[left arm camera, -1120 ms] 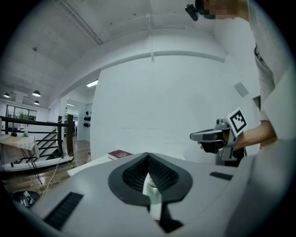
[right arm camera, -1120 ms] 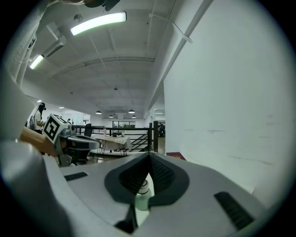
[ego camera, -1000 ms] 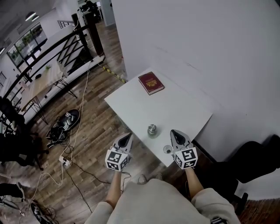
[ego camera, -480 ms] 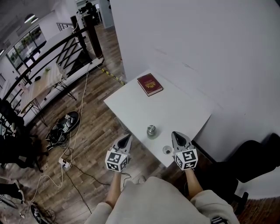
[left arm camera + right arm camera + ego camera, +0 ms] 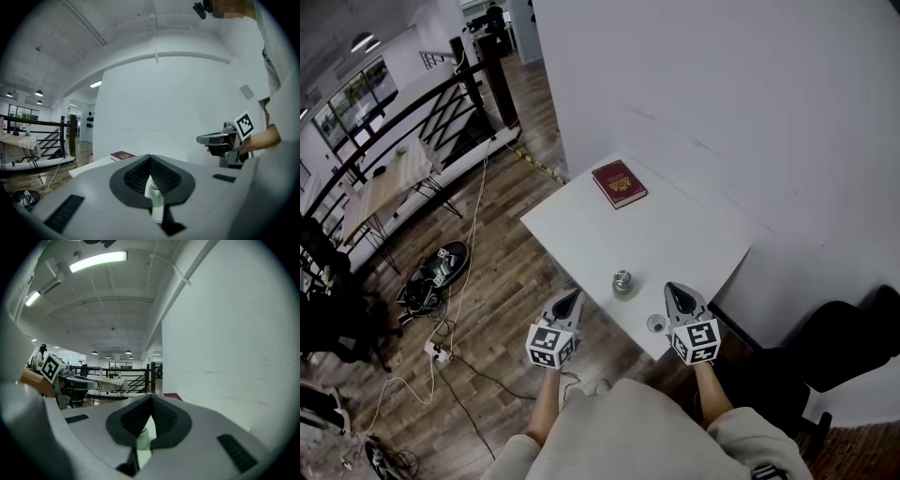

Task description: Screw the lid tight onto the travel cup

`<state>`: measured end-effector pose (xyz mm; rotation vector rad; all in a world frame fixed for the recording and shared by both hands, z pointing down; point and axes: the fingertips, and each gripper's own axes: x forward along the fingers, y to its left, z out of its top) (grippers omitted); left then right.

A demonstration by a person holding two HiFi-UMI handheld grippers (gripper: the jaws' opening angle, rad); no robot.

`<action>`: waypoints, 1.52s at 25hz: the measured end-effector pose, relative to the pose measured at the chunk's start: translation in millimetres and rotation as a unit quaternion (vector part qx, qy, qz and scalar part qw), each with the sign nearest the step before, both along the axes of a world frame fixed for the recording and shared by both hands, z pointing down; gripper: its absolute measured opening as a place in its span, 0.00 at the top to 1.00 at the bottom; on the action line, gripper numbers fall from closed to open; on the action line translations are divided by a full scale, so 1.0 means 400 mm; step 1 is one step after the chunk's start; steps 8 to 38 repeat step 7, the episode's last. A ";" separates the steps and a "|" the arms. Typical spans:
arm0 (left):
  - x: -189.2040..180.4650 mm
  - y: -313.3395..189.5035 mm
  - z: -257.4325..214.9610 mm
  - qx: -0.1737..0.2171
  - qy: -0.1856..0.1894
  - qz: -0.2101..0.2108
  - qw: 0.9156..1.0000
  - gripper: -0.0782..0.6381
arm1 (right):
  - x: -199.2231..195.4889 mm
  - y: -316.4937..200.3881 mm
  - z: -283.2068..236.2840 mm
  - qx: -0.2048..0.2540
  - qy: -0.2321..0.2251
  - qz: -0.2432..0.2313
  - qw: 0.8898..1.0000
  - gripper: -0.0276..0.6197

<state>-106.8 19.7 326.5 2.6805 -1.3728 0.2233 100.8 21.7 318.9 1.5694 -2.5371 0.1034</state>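
Left tool (image 5: 570, 300) is held just off the near edge of the white tabletop (image 5: 675, 234), and the right tool (image 5: 677, 291) is over its near corner. The metal travel cup (image 5: 623, 281) stands between them, a little farther in. The small round lid (image 5: 656, 322) lies just beside the right tool's tip. A red book (image 5: 619, 183) rests at the far corner.

Left gripper view: jaws pressed together, gripping nothing.

Right gripper view: jaws likewise closed and empty.

Probably loft office: railing (image 5: 411, 109), desks (image 5: 382, 186)
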 end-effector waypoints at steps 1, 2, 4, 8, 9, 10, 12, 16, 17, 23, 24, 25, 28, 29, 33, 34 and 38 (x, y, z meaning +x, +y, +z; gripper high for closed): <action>0.001 -0.001 0.001 0.000 0.000 0.000 1.000 0.88 | 0.000 -0.001 0.001 0.000 0.000 -0.001 1.000 0.96; 0.002 -0.001 0.003 0.000 -0.001 0.000 1.000 0.88 | -0.001 -0.001 0.003 -0.001 0.001 -0.001 1.000 0.96; 0.005 -0.002 0.007 0.000 -0.005 0.001 1.000 0.88 | 0.000 -0.001 0.005 -0.001 0.002 -0.002 1.000 0.96; 0.012 -0.002 0.010 0.000 -0.009 0.002 1.000 0.88 | 0.004 -0.002 0.006 -0.002 0.002 -0.004 1.000 0.96; 0.012 -0.002 0.010 0.000 -0.009 0.002 1.000 0.88 | 0.004 -0.002 0.006 -0.002 0.002 -0.004 1.000 0.96; 0.012 -0.002 0.010 0.000 -0.009 0.002 1.000 0.88 | 0.004 -0.002 0.006 -0.002 0.002 -0.004 1.000 0.96; 0.012 -0.002 0.010 0.000 -0.009 0.002 1.000 0.88 | 0.004 -0.002 0.006 -0.002 0.002 -0.004 1.000 0.96; 0.012 -0.002 0.010 0.000 -0.009 0.002 1.000 0.88 | 0.004 -0.002 0.006 -0.002 0.002 -0.004 1.000 0.96; 0.012 -0.002 0.010 0.000 -0.009 0.002 1.000 0.88 | 0.004 -0.002 0.006 -0.002 0.002 -0.004 1.000 0.96; 0.012 -0.002 0.010 0.000 -0.009 0.002 1.000 0.88 | 0.004 -0.002 0.006 -0.002 0.002 -0.004 1.000 0.96; 0.012 -0.002 0.010 0.000 -0.009 0.002 1.000 0.88 | 0.004 -0.002 0.006 -0.002 0.002 -0.004 1.000 0.96; 0.012 -0.002 0.010 0.000 -0.009 0.002 1.000 0.88 | 0.004 -0.002 0.006 -0.002 0.002 -0.004 1.000 0.96; 0.012 -0.002 0.010 0.000 -0.009 0.002 1.000 0.88 | 0.004 -0.002 0.006 -0.002 0.002 -0.004 1.000 0.96; 0.012 -0.002 0.010 0.000 -0.009 0.002 1.000 0.88 | 0.004 -0.002 0.006 -0.002 0.002 -0.004 1.000 0.96; 0.012 -0.002 0.010 0.000 -0.009 0.002 1.000 0.88 | 0.004 -0.002 0.006 -0.002 0.002 -0.004 1.000 0.96; 0.012 -0.002 0.010 0.000 -0.009 0.002 1.000 0.88 | 0.004 -0.002 0.006 -0.002 0.002 -0.004 1.000 0.96; 0.012 -0.002 0.010 0.000 -0.009 0.002 1.000 0.88 | 0.004 -0.002 0.006 -0.002 0.002 -0.004 1.000 0.96</action>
